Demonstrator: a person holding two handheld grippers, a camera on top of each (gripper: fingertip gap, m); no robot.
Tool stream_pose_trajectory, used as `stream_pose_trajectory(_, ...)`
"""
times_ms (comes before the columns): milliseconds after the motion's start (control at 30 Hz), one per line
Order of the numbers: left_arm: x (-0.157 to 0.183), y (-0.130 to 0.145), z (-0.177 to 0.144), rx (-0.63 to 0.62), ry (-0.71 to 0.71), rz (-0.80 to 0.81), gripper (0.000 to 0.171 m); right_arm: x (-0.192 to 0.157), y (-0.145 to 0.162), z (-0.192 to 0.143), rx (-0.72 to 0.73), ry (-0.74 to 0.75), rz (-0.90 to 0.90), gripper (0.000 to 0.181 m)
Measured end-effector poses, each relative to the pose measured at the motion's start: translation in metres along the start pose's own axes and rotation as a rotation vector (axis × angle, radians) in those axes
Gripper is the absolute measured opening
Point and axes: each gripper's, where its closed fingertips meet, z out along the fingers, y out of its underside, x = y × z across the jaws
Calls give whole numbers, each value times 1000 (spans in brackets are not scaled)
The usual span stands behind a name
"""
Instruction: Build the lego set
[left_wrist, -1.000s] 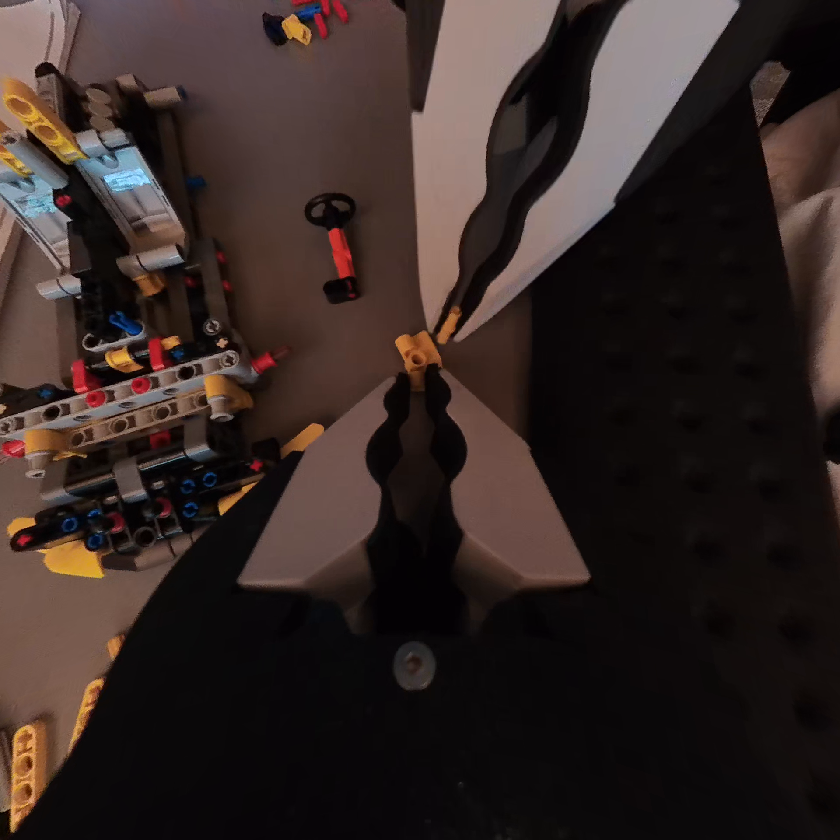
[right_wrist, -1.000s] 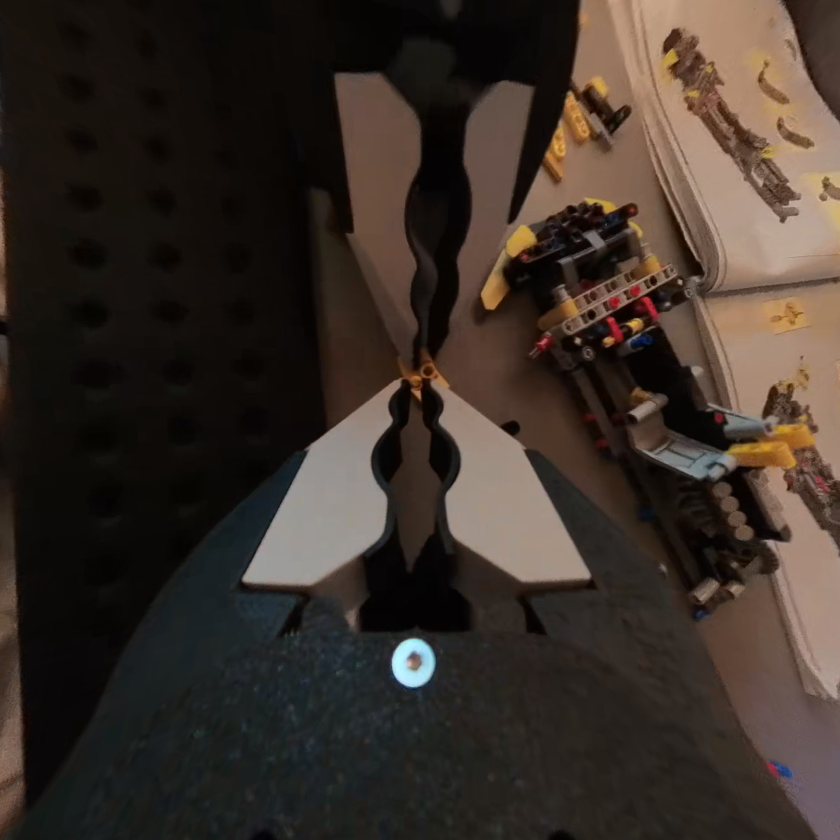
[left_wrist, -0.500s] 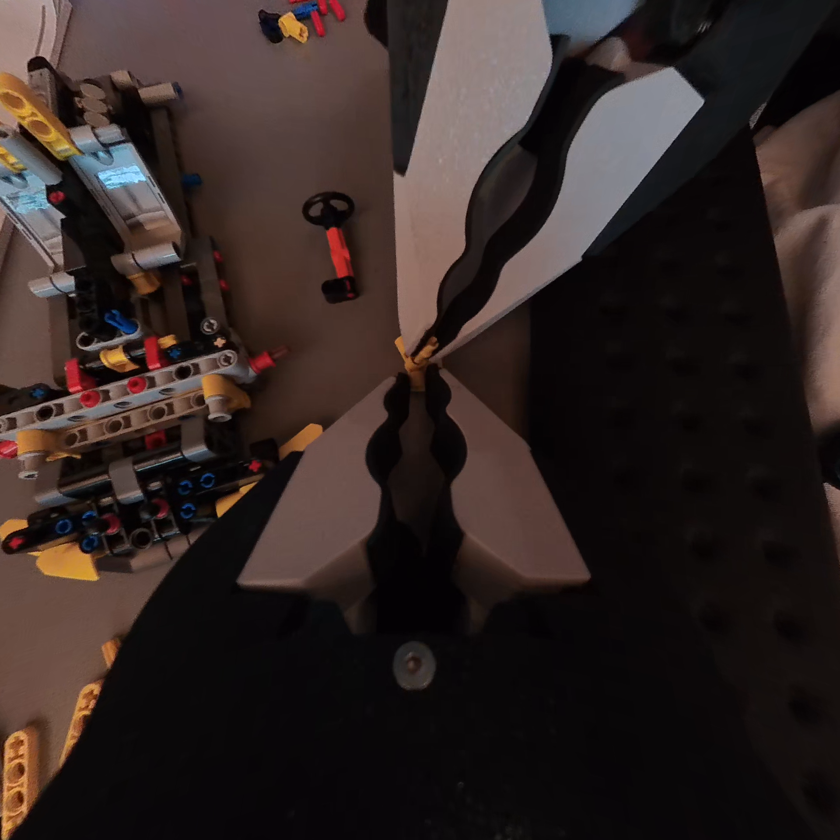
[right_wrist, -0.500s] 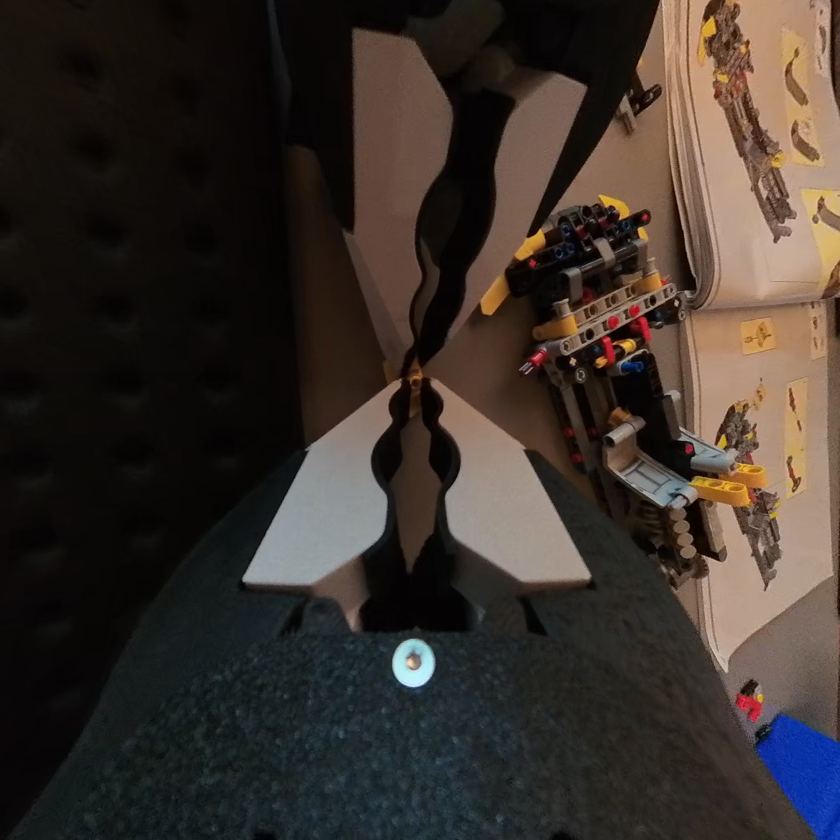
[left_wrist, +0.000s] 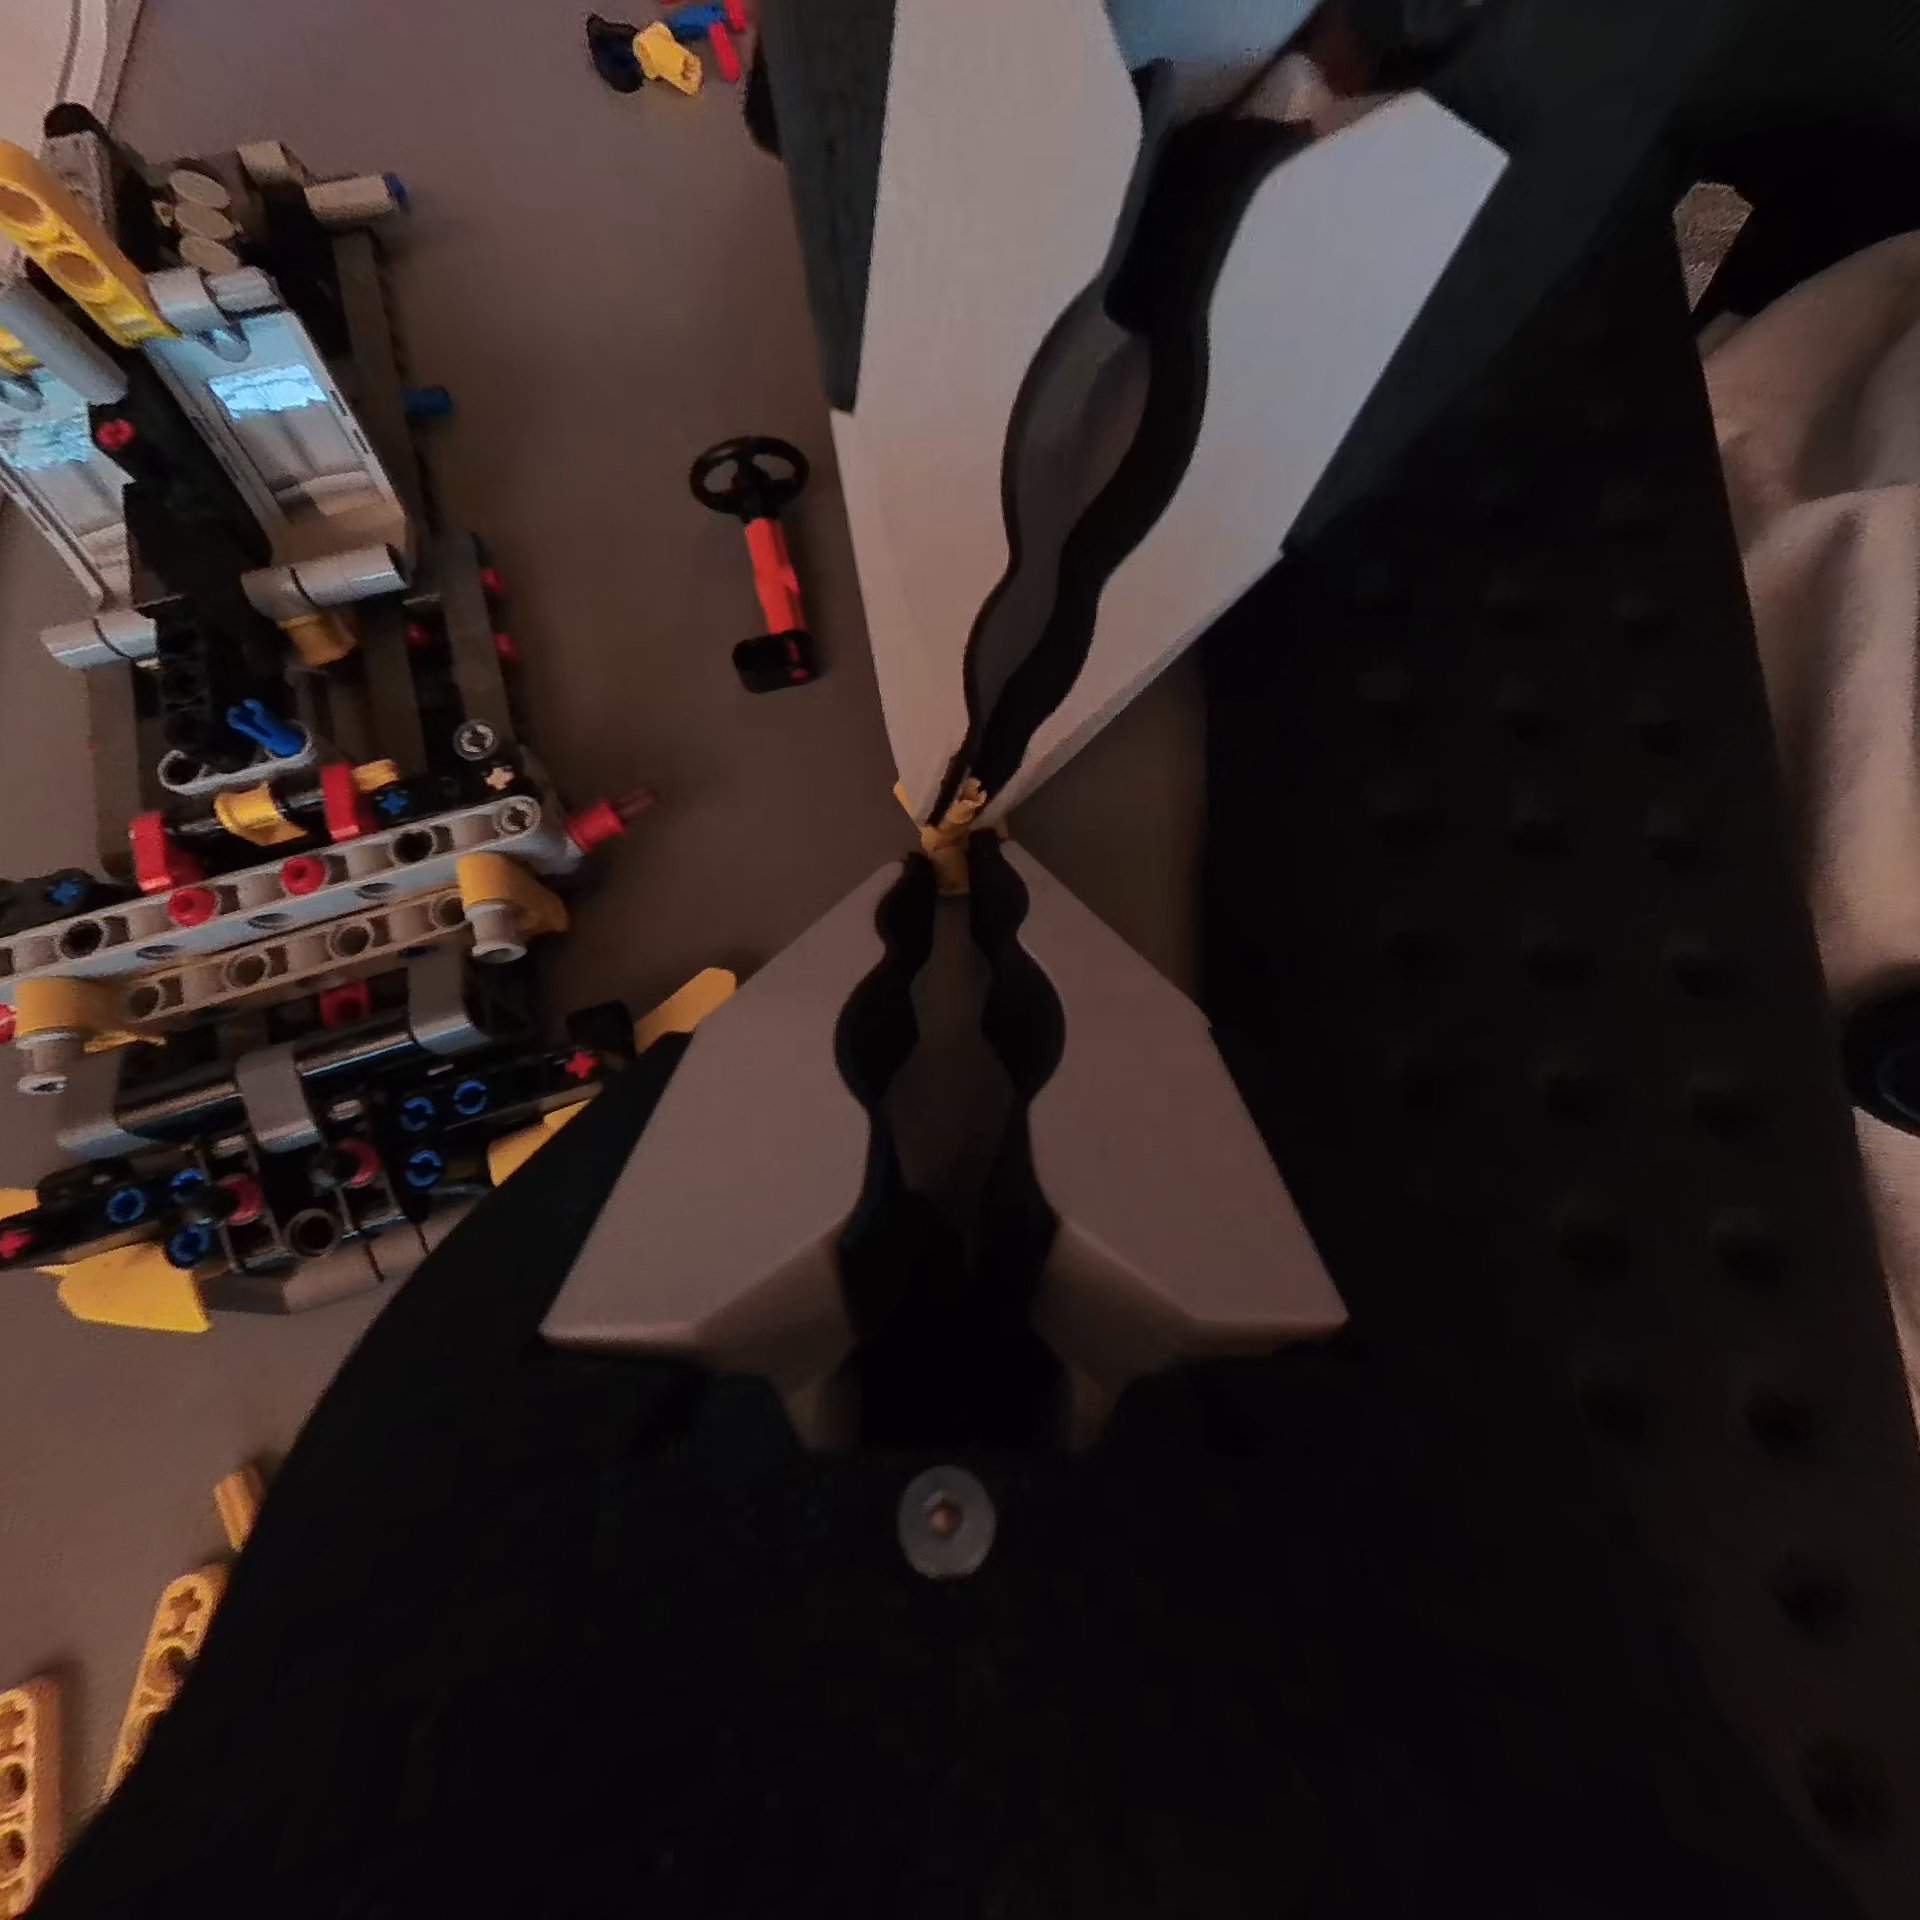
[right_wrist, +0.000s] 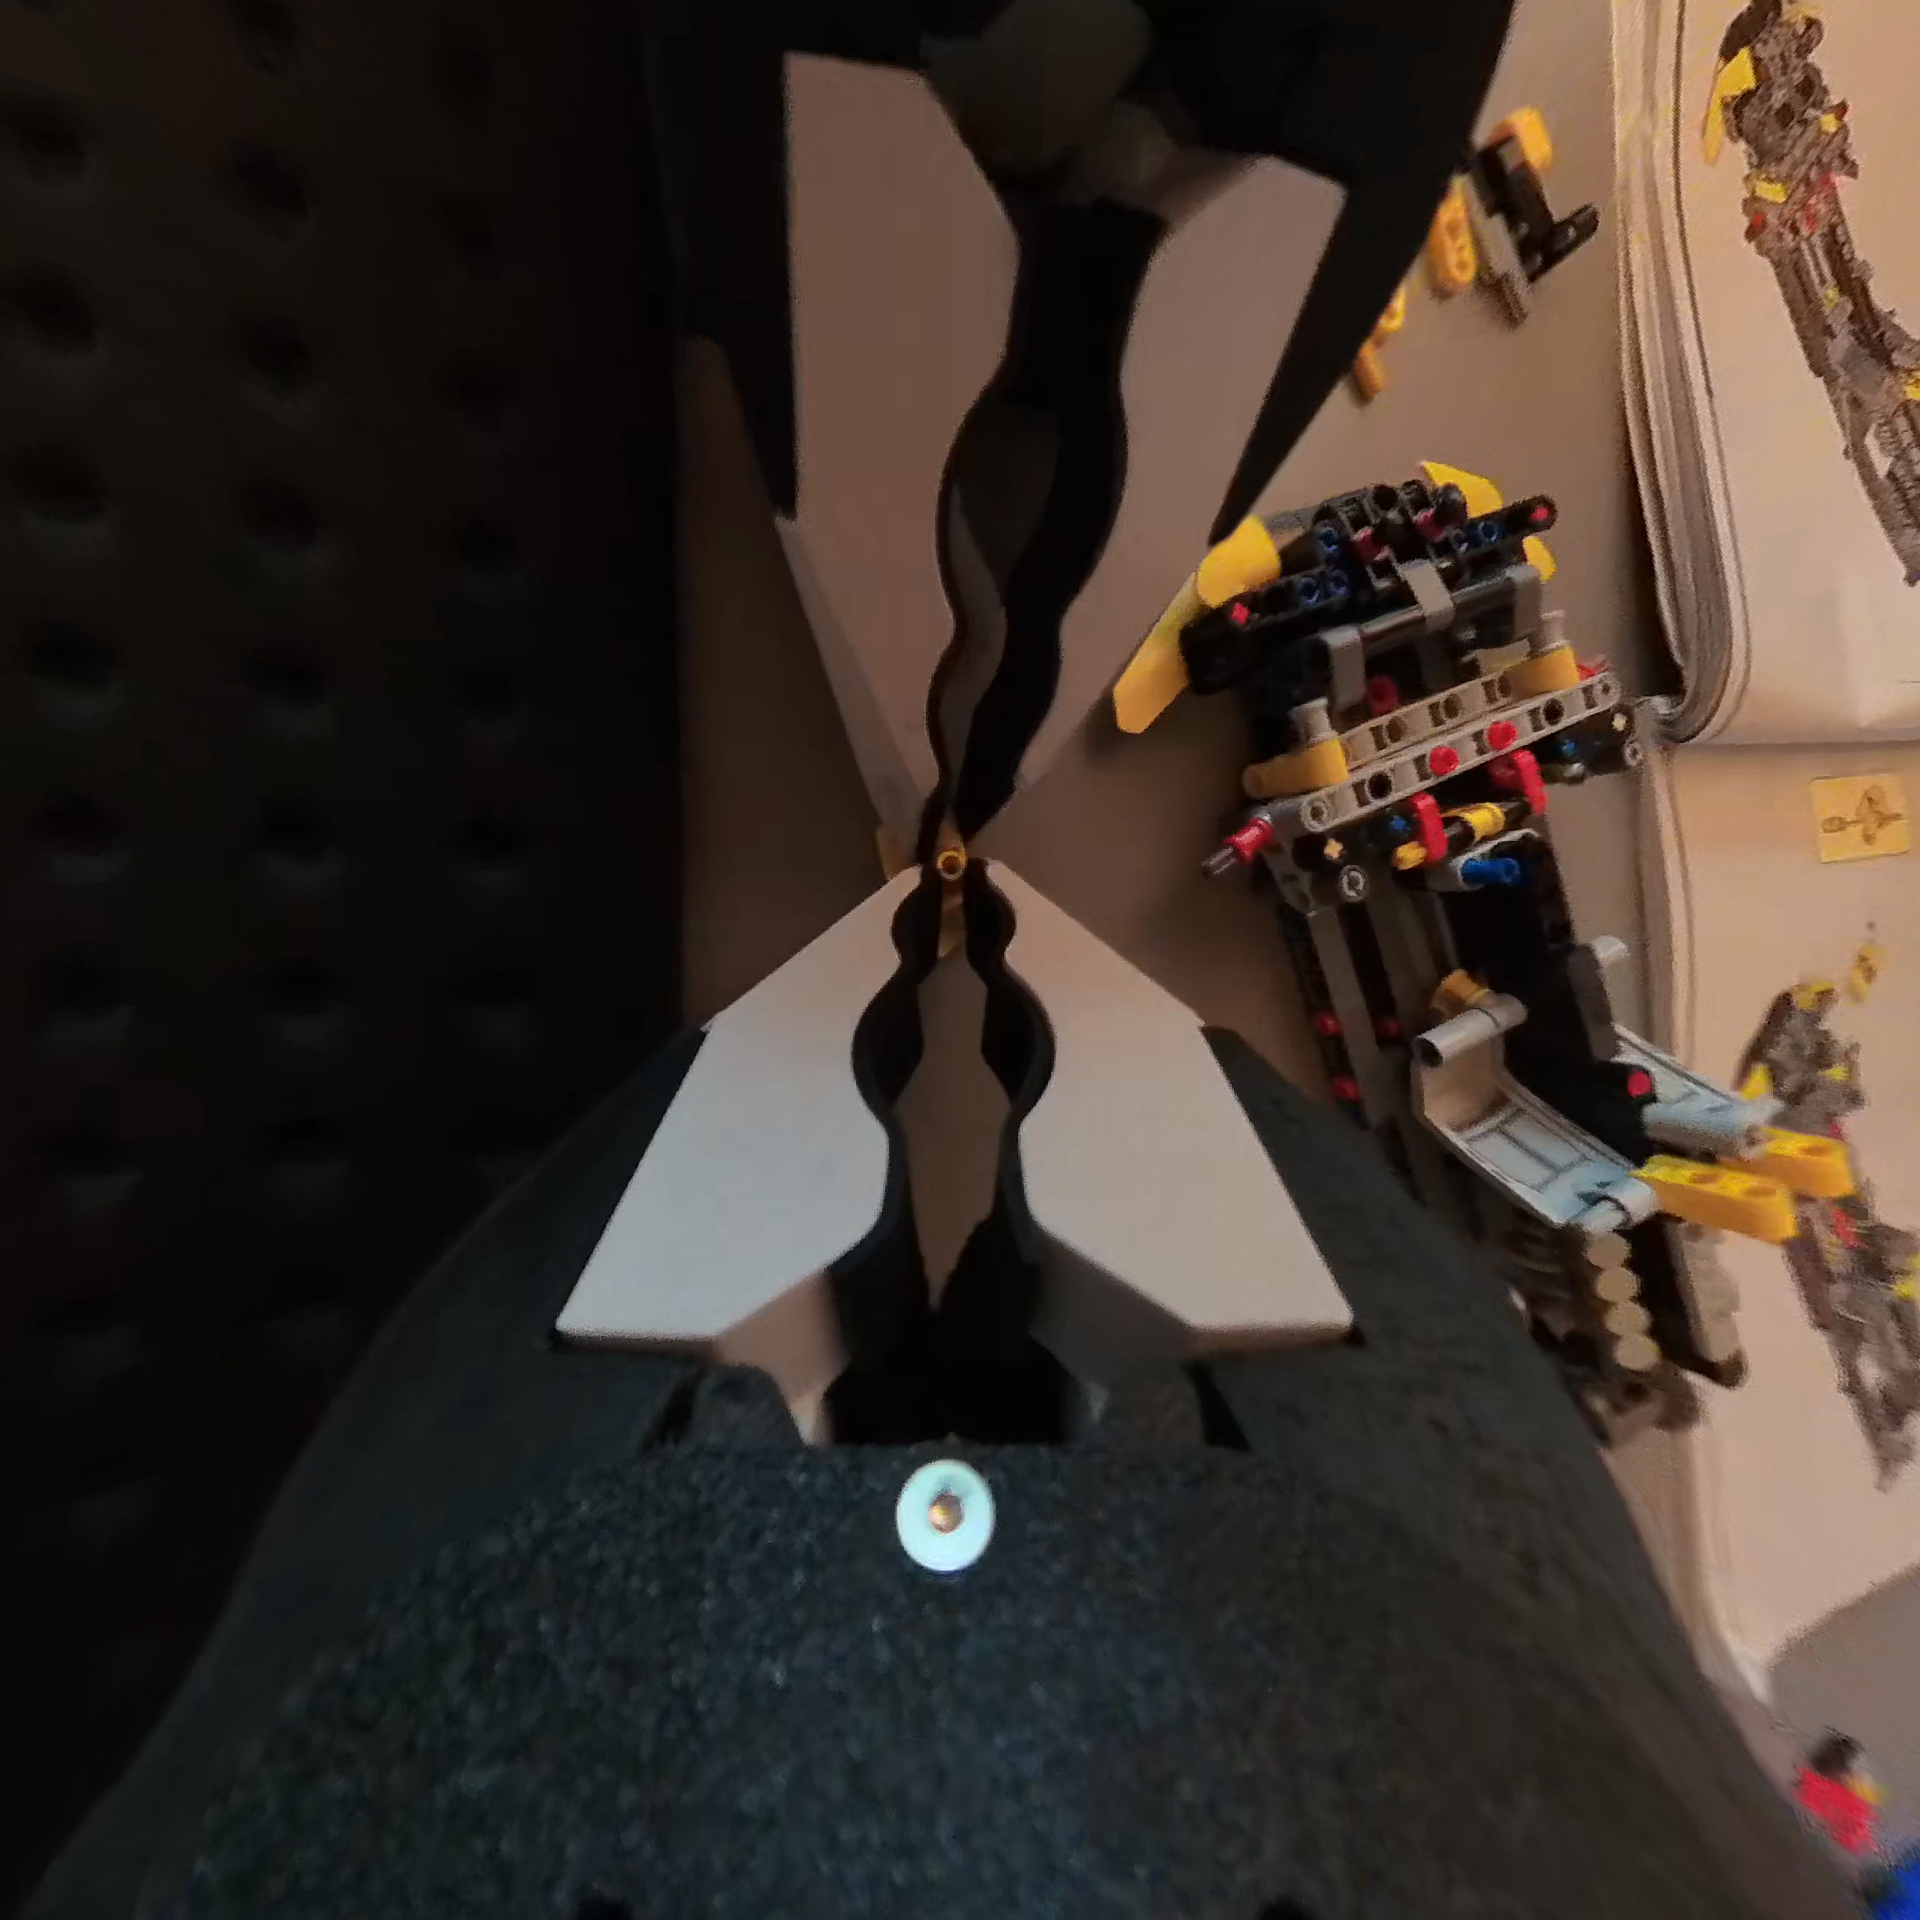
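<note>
Much of both views is taken up by the black tool bodies, and the small yellow piece (left_wrist: 951, 840) at the centre is mostly covered by the tips, so its exact shape is hard to make out. The left tool (left_wrist: 948, 883) is closed to a narrow slit, pinching the yellow piece from below. The right tool (right_wrist: 948, 883) meets it tip to tip, likewise nearly closed on the same small yellow part (right_wrist: 948, 860); whether this is one piece or two joined cannot be told. The half-built lego model (left_wrist: 260, 831) lies on the bench (left_wrist: 623, 312) to the left, cut off by the frame edge, with a black steering wheel on a red axle (left_wrist: 764, 561) near it. The open instruction booklet (right_wrist: 1787, 416) lies beyond the model, blurred.
</note>
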Motion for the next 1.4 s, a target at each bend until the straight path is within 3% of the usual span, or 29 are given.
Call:
stream_pose_trajectory(300,0,0,0,1,17,-18,4,-1,0,1,123,-192,190,5)
stream_pose_trajectory(533,0,0,0,-1,5,-10,5,-1,-1,0,80,-171,181,6)
stream_pose_trajectory(667,-1,0,0,-1,-23,20,5,2,-4,-5,129,-195,238,22)
stream_pose_trajectory(767,-5,-10,-7,72,-137,166,5,9,-7,-18,243,-199,303,27)
stream_pose_trajectory(900,-27,-31,-32,162,-490,473,5,11,-21,-31,442,-353,533,48)
stream_pose_trajectory(1000,-29,-39,-39,171,-620,613,4,21,-36,-38,605,-324,588,49)
stream_pose_trajectory(1067,-30,-45,-42,176,-680,672,4,24,-44,-43,691,-321,608,48)
stream_pose_trajectory(1400,-29,-51,-46,191,-743,740,4,29,-44,-43,698,-243,550,30)
